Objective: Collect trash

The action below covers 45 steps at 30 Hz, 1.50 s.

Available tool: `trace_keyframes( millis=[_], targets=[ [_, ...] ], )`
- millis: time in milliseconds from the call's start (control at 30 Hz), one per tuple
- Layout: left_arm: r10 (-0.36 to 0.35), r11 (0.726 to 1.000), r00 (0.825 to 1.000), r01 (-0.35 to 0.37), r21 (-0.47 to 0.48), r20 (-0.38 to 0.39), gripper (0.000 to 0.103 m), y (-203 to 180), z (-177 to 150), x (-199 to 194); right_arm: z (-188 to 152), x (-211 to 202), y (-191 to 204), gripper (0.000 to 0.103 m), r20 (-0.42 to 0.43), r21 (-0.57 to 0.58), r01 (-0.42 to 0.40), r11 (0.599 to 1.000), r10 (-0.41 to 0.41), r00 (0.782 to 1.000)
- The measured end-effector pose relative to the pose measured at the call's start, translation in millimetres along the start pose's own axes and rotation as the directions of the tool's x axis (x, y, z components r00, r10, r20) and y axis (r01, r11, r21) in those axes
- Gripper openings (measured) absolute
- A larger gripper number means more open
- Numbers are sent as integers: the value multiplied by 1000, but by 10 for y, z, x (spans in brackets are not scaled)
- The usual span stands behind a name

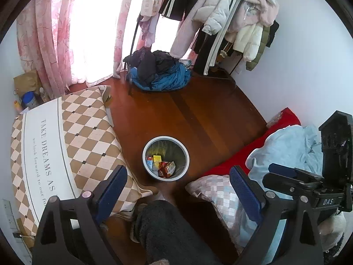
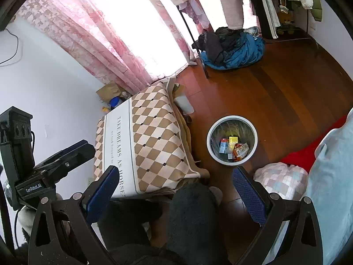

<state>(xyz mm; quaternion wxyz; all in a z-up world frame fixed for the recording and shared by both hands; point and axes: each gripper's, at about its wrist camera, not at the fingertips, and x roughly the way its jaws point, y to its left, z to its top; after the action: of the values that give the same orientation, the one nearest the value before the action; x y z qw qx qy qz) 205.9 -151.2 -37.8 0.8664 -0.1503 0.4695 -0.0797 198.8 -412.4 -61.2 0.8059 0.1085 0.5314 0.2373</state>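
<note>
Both tools are open and hold nothing. The left tool (image 1: 177, 185) and the right tool (image 2: 175, 185) hang high over the wooden floor (image 1: 198, 114). The trash bin (image 1: 166, 158) stands on the floor between the checked table (image 1: 83, 132) and the bed (image 1: 284, 145). Small boxes and wrappers (image 2: 233, 148) lie at its bottom. I see no loose trash on the floor, so the job looks almost done. To do well, look around slowly, and check beside the bin too.
</note>
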Motion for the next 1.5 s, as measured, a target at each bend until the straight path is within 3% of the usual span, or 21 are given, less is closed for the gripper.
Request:
trace_keyframes(
  millis=[300, 367, 633, 967, 1500],
  targets=[
    [-1, 1000, 1000, 1, 5, 7, 95, -3, -52, -51, -31, -17, 56, 103, -11, -11, 0, 1000, 0, 1000],
    [7, 1000, 1000, -7, 7, 10, 103, -14, -56, -59, -32, -18, 61, 103, -13, -13, 3, 1000, -3, 1000],
    [51, 998, 999, -51, 23, -2, 103, -32, -81, -28, -14, 25, 36, 103, -20, -25, 35, 999, -36, 999],
    [47, 998, 999, -47, 38, -6, 103, -42, -97, 4, -13, -13, 13, 103, -5, -53, 100, 994, -100, 995],
    [32, 998, 999, -32, 46, -11, 103, -60, -105, 20, -18, -37, 22, 103, -8, -58, 102, 993, -103, 995]
  ],
)
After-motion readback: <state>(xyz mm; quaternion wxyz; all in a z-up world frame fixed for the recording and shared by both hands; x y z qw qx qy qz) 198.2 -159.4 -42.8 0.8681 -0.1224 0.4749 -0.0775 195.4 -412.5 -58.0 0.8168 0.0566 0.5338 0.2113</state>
